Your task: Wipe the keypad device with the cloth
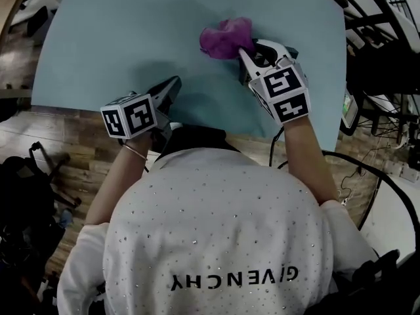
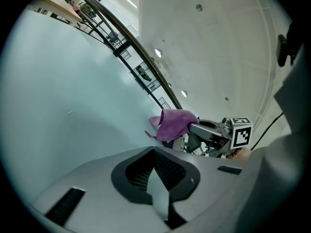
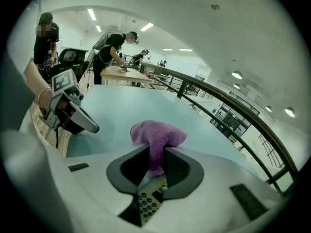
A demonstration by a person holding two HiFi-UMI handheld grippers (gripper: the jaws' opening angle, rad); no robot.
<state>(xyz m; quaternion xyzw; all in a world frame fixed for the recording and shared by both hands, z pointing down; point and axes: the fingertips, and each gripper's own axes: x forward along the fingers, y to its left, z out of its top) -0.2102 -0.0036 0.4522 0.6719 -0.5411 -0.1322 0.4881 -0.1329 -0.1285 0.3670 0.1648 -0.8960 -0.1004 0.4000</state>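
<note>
Keypad (image 3: 148, 204) shows only in the right gripper view, as a strip of buttons lying on the worktop (image 1: 131, 38) directly beneath the right tongs (image 3: 156, 155). In the head view it is hidden under that tool, at about 1 o'clock on the blue surface. Cloth (image 1: 226, 37), purple and bunched, is pinched between the right tongs' closed jaws. Its bulk billows past the tips toward 11 o'clock and a short tail hangs down just above the buttons; whether it touches them I cannot tell. Left tongs (image 1: 172, 87) sit well apart, at 7 o'clock from the cloth near the front edge, jaws fully together with nothing in them.

The wipe looks about to start or barely under way. To do it well, lower the loose bulk of the cloth flat onto the keys rather than the hard tips, then draw it along the keypad's length in even passes. The keypad looks light and may slide, so the idle left tongs could press on one end to steady it.
</note>
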